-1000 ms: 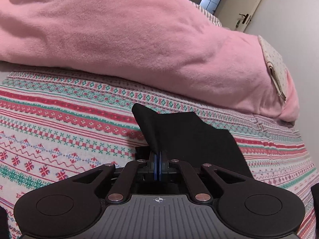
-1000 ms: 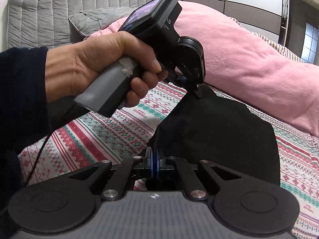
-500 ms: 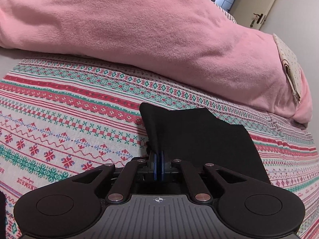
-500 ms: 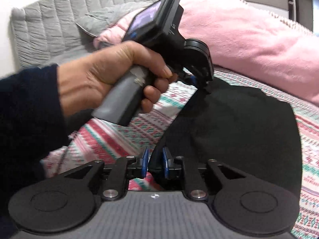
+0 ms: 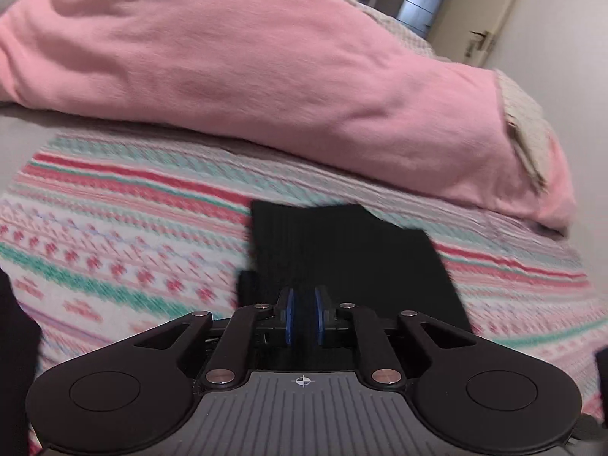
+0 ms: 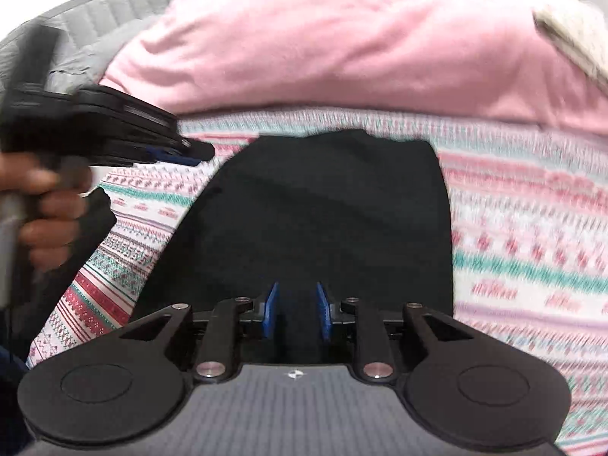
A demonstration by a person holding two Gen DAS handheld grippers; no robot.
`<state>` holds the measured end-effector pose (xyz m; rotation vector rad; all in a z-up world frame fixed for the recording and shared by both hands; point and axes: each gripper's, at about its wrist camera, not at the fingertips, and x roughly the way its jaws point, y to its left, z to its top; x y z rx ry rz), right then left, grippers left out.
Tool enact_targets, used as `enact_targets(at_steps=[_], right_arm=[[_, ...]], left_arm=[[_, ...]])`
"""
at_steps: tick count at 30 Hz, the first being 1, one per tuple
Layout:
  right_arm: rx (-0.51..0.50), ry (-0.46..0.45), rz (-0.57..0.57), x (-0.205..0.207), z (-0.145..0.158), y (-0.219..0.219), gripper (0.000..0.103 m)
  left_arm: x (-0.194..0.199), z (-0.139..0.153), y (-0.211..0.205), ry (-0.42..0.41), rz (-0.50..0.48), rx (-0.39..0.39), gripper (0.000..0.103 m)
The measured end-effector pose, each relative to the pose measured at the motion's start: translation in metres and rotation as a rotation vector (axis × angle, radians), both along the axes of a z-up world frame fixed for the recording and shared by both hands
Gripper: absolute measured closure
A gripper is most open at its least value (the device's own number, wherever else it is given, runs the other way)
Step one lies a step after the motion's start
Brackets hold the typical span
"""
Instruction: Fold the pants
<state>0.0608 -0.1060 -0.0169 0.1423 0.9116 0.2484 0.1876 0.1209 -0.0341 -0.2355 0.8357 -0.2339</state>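
The black pants [image 5: 349, 250] lie folded into a flat block on the patterned bedspread [image 5: 114, 247]. In the left wrist view my left gripper [image 5: 304, 317] hovers at their near edge, its blue pads a small way apart and opening. From the right wrist view the left gripper [image 6: 190, 155] hangs just left of the pants' [image 6: 315, 220] far left corner, clear of the cloth. My right gripper [image 6: 297, 313] is over the pants' near edge, jaws opening, pads apart and not pressing on the cloth.
A bulky pink duvet [image 5: 266, 76] is heaped along the far side of the bed, close behind the pants. A grey quilted headboard [image 6: 114, 3] stands at the far left. A person's hand [image 6: 41, 209] holds the left gripper's handle. A door [image 5: 486, 38] shows far right.
Both grippers were shut on lifted corners of the pants; now both have parted their jaws and let go. The pants have dropped flat, and the left gripper has drawn away to the left.
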Motion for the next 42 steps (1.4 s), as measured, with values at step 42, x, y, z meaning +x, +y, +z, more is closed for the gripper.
enact_targets(at_steps=[42], right_arm=[[0.227, 0.14, -0.035, 0.106, -0.038, -0.093, 0.067]], left_arm=[[0.014, -0.057, 0.006, 0.163, 0.02, 0.038, 0.062]])
